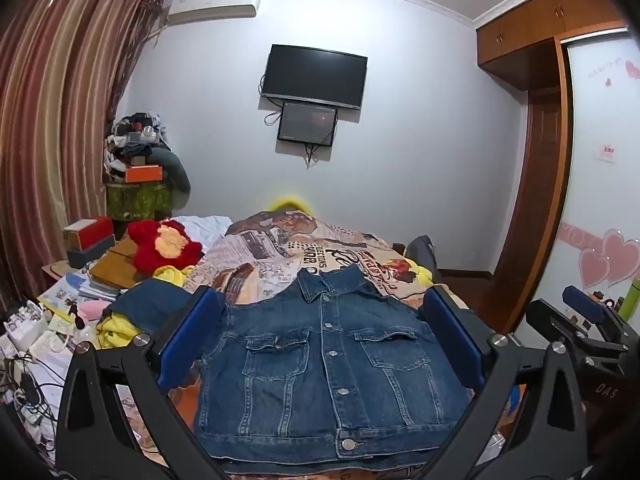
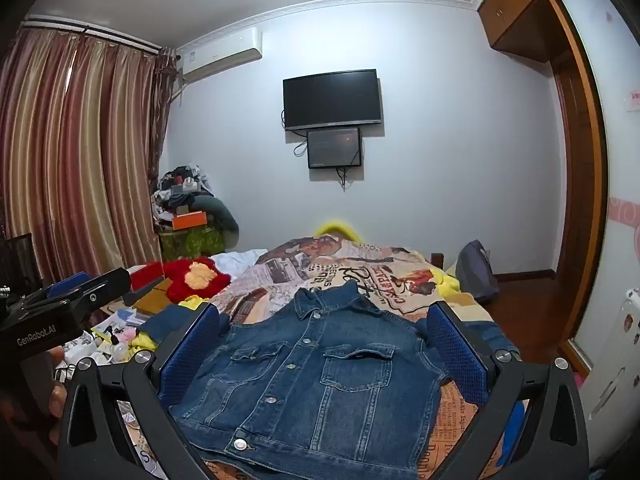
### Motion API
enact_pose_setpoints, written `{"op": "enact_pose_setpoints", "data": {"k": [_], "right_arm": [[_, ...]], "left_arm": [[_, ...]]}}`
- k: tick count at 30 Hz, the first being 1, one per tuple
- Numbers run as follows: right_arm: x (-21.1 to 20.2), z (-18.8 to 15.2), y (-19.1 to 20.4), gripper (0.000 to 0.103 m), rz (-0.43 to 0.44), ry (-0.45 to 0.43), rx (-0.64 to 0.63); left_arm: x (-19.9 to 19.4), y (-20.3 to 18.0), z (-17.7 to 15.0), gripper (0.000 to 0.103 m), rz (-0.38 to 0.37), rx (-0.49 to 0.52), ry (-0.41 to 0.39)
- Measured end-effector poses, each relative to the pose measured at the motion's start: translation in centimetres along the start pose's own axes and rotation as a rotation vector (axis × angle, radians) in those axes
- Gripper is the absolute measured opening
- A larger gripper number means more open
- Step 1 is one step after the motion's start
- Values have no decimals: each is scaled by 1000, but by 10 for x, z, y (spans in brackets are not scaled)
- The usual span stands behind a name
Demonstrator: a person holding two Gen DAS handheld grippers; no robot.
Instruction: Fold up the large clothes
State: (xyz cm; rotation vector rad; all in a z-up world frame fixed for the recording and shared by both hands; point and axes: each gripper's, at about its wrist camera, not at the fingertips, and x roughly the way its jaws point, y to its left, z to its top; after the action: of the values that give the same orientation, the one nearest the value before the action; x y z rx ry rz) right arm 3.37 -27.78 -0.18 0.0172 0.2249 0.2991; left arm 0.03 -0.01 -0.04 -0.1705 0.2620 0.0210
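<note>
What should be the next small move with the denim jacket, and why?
Probably lower the left gripper to the sleeve lying out on that side and pinch it. The denim jacket lies buttoned and face up on the bed, and both grippers, the right gripper too, hang open above it holding nothing.

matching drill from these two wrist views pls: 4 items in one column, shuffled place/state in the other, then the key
Items:
1. denim jacket
2. TV
3. red plush toy
4. left gripper

Descriptions:
A. mounted on the far wall, screen dark
B. open, holding nothing
C. on the bed's left side, beyond the jacket
D. spread on the bed, front up, buttoned

Pairs: 1-D, 2-A, 3-C, 4-B
</note>
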Motion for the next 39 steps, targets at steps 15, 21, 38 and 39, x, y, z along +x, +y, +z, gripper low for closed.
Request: {"op": "enact_pose_setpoints", "data": {"k": [15, 21, 38, 39], "right_arm": [[1, 0, 0, 103, 5, 9, 7], [0, 1, -1, 103, 5, 8, 10], [4, 0, -1, 103, 6, 11, 12], [3, 0, 0, 103, 6, 12, 12]], "left_arm": [[-4, -8, -1, 103, 30, 54, -22], [-5, -11, -2, 103, 32, 70, -30], [0, -11, -1, 103, 42, 61, -17], [0, -11, 0, 103, 43, 61, -16]]}}
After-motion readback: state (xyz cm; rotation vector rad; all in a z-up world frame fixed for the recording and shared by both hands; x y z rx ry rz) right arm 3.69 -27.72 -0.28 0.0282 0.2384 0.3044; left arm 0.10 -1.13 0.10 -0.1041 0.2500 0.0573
